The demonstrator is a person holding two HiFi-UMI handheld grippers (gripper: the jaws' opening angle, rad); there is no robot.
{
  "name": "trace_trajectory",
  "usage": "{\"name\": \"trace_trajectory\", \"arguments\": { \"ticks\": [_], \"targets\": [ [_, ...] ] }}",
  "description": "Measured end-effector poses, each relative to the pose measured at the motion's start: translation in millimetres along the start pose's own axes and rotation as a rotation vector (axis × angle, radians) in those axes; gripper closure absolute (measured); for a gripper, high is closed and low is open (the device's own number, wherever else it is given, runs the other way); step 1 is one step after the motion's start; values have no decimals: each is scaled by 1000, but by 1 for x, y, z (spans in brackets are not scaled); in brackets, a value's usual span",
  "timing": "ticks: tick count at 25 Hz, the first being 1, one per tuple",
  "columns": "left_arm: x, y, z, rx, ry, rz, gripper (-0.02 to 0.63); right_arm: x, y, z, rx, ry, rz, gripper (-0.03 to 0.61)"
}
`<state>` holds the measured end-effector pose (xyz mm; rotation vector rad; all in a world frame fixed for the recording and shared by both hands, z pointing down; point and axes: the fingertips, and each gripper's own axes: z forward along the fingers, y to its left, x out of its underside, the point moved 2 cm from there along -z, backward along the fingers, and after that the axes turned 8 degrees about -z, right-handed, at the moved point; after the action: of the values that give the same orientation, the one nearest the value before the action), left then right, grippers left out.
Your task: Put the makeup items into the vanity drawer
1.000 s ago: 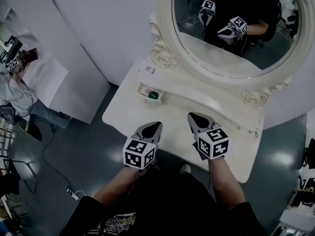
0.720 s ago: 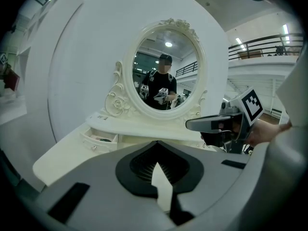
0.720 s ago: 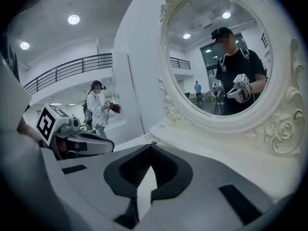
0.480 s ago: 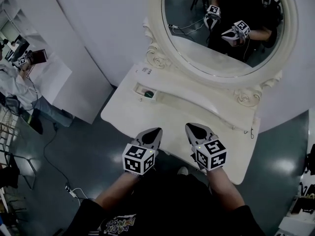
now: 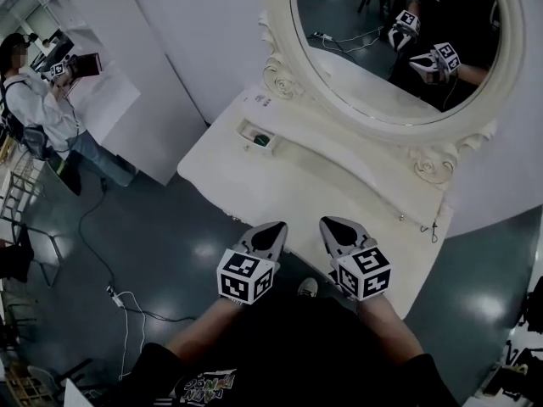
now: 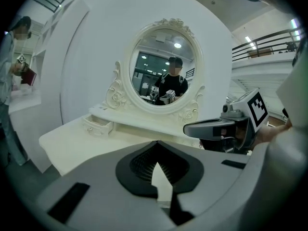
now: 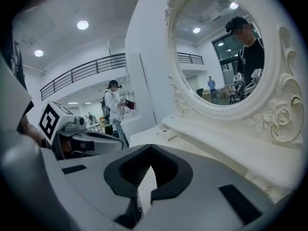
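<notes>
A white vanity table (image 5: pixel 280 185) stands under an oval mirror (image 5: pixel 382 66). At its back left a small drawer (image 5: pixel 253 132) is pulled open, and a green item (image 5: pixel 262 141) lies in it. The same drawer (image 6: pixel 97 125) shows in the left gripper view, and the drawer (image 7: pixel 166 130) is also in the right gripper view. My left gripper (image 5: pixel 271 230) and right gripper (image 5: pixel 333 225) hover side by side over the vanity's front edge, far from the drawer. Both are shut with nothing between their jaws. No other makeup items show on the tabletop.
A person (image 5: pixel 42 113) stands at the far left beside a white counter (image 5: pixel 110 100). A cable and power strip (image 5: pixel 119 299) lie on the dark floor to the left. The mirror reflects me and both grippers.
The head view has swung, so the person at left shows more fully. Both grippers stay shut and side by side, now slightly nearer the vanity's front edge.
</notes>
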<state>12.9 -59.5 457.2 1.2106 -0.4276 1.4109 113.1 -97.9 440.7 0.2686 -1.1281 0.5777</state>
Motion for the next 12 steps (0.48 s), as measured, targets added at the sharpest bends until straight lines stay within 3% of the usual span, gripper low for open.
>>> {"name": "trace_trajectory", "arguments": {
  "ticks": [5, 12],
  "targets": [
    [15, -17, -8, -25, 11, -11, 606, 6, 3, -10, -41, 6, -20, 549],
    [7, -29, -13, -38, -7, 18, 606, -4, 8, -13, -74, -27, -38, 549]
  ]
}}
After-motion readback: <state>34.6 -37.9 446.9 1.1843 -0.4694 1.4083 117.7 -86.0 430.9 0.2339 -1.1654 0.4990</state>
